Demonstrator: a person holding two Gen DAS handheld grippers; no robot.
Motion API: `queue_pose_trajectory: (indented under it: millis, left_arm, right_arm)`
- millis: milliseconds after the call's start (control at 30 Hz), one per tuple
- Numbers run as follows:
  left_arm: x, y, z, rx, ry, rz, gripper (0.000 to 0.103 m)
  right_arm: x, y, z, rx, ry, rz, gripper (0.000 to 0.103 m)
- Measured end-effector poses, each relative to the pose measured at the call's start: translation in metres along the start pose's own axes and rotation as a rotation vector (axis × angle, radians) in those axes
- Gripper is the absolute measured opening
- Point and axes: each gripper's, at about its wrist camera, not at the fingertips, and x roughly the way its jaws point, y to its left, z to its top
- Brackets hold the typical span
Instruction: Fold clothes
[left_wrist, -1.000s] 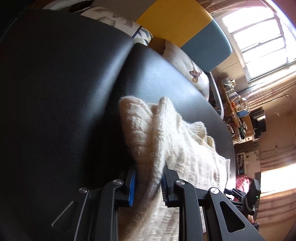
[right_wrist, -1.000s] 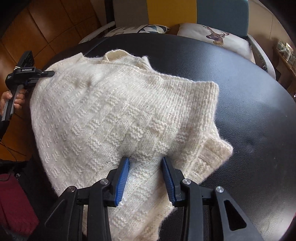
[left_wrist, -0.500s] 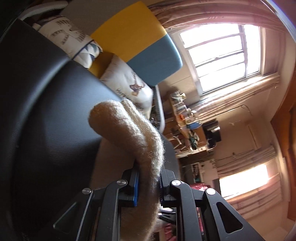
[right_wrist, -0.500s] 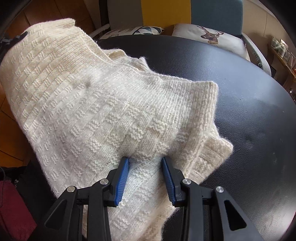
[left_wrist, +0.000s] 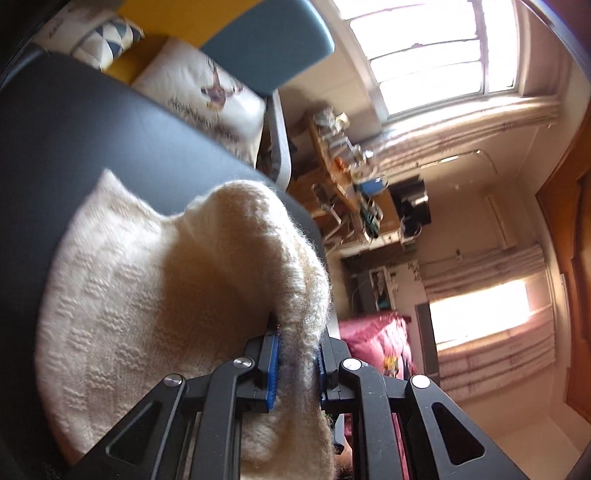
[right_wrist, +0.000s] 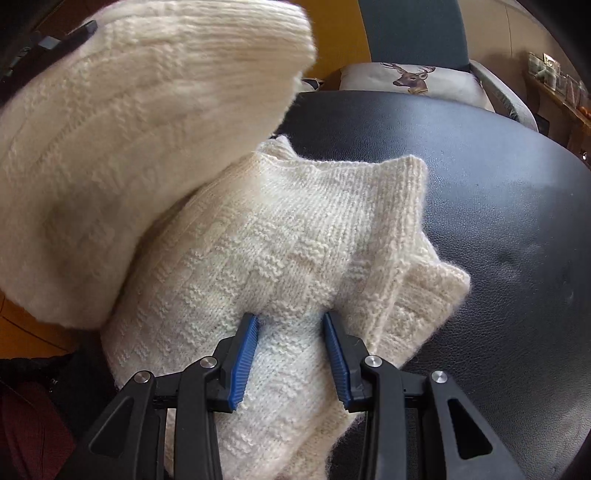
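1. A cream knitted sweater (right_wrist: 280, 258) is being supported on a black leather surface (right_wrist: 498, 206), in front of a deer-print cushion (right_wrist: 410, 79).
2. A thick fold of the sweater's edge (left_wrist: 299, 295) is being clamped by the left gripper (left_wrist: 295, 363), and is being held raised above the leather surface.
3. The sweater's lower part is being gripped between the blue pads (right_wrist: 242, 363) of the right gripper (right_wrist: 291, 358), with bunched knit pressed against both pads.

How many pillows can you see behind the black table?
2. The deer pillow sits behind the black table, against the blue chair back. A triangle-patterned pillow lies beside it, mostly hidden by the sweater in the right view. Others may be hidden.
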Motion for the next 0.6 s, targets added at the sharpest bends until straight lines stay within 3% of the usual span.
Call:
queue_pose_trajectory:
  millis: [133,367,500,600]
  left_arm:
    - [0.029,-0.006,-0.017,-0.001,0.056,0.025,0.016]
    - [0.076,0.0,-0.035,0.008,0.12,0.136,0.016]
    - [0.078,-0.005,-0.044,-0.004,0.161,0.14,0.019]
    - [0.061,-0.022,-0.045,-0.029,0.189,0.038,0.025]
  right_arm:
    - [-0.005,-0.005,-0.001,0.008,-0.018,0.019,0.037]
    - [-0.016,-0.007,-0.009,0.012,-0.047,0.027,0.037]
    - [-0.026,-0.007,-0.015,-0.015,-0.076,0.029,0.037]
    - [-0.034,-0.01,-0.019,-0.006,-0.092,0.041,0.037]
